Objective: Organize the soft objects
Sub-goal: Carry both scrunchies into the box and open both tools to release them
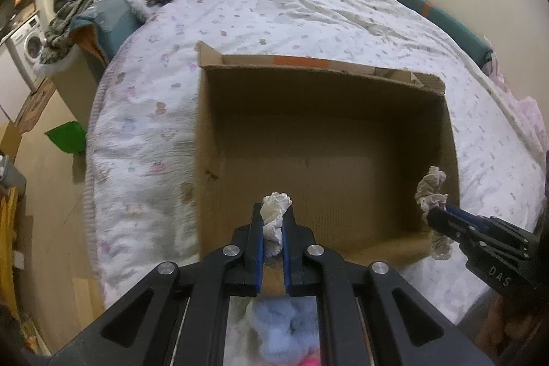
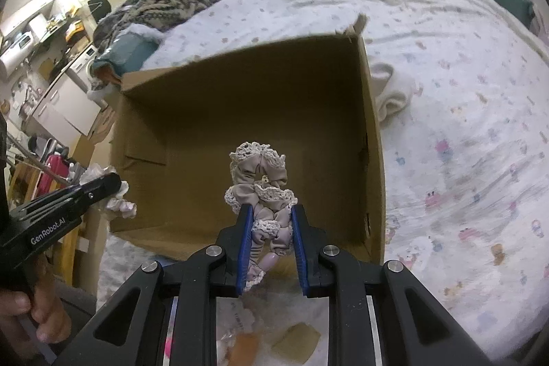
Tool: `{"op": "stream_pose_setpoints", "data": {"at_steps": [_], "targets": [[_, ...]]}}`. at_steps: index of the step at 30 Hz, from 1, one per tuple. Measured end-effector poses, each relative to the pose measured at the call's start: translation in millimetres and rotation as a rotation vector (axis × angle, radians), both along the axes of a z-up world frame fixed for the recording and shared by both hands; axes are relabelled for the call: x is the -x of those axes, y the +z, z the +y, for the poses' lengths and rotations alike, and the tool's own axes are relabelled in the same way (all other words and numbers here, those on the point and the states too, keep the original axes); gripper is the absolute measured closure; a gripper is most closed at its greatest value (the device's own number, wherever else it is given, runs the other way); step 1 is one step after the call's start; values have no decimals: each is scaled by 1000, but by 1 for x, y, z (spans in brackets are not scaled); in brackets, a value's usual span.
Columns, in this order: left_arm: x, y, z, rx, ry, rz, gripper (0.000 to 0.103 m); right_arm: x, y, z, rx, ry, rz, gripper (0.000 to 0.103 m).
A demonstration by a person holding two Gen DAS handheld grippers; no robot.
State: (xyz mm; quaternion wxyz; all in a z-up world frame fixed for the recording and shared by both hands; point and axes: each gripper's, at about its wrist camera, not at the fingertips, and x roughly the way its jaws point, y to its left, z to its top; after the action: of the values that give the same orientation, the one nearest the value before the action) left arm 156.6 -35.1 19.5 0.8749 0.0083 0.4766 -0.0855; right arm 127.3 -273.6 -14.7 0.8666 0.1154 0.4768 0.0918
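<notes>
Left wrist view: left gripper (image 1: pixel 274 215) pinched on a white scrunchie (image 1: pixel 274 216), which sits between the blue pads and pokes out past the tips. Straight ahead and below is the box (image 1: pixel 449 139), open top, nothing visible on its floor. It rests on the bed (image 1: pixel 147 112). Off to the right, the right gripper (image 1: pixel 437 211) hovers at the box's near right corner w/ a beige scrunchie (image 1: pixel 430 191) in its tips.

Right wrist view: right gripper (image 2: pixel 271 215) clamped on the beige scrunchie (image 2: pixel 260 174), lace-edged, most of it standing up beyond the tips, a bit trailing back between the pads. Box (image 2: pixel 372 126) interior directly ahead; tips are over the near edge. To the left, the left gripper (image 2: pixel 109 182) holds the white scrunchie (image 2: pixel 121 206) at the box's near left corner. A cream bundle (image 2: pixel 391 91) lies on the bed just beyond the box's right wall.

Step, as I read it: both items carried to the box, drop-off pending. Next move prob needs each gripper pushed a little fwd over the box floor, then spread so the scrunchies fall in. Soft fabric may cling to the pads, so a wide spread helps.
</notes>
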Motion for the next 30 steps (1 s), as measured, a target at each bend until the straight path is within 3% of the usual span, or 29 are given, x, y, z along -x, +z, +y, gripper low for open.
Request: {"op": "stream_pose_setpoints", "data": {"at_steps": [3, 7, 19, 30], "targets": [[-2, -17, -5, -35, -21, -46, 95, -4, -9, -2, -12, 5, 4, 79], [-8, -36, -3, -17, -1, 17, 95, -8, -17, -3, -22, 3, 20, 79], [-1, -40, -8, -39, 13, -3, 94, -10, -29, 21, 82, 67, 28, 79], [1, -44, -13, -58, 4, 1, 94, -12, -30, 28, 111, 73, 26, 79]]}}
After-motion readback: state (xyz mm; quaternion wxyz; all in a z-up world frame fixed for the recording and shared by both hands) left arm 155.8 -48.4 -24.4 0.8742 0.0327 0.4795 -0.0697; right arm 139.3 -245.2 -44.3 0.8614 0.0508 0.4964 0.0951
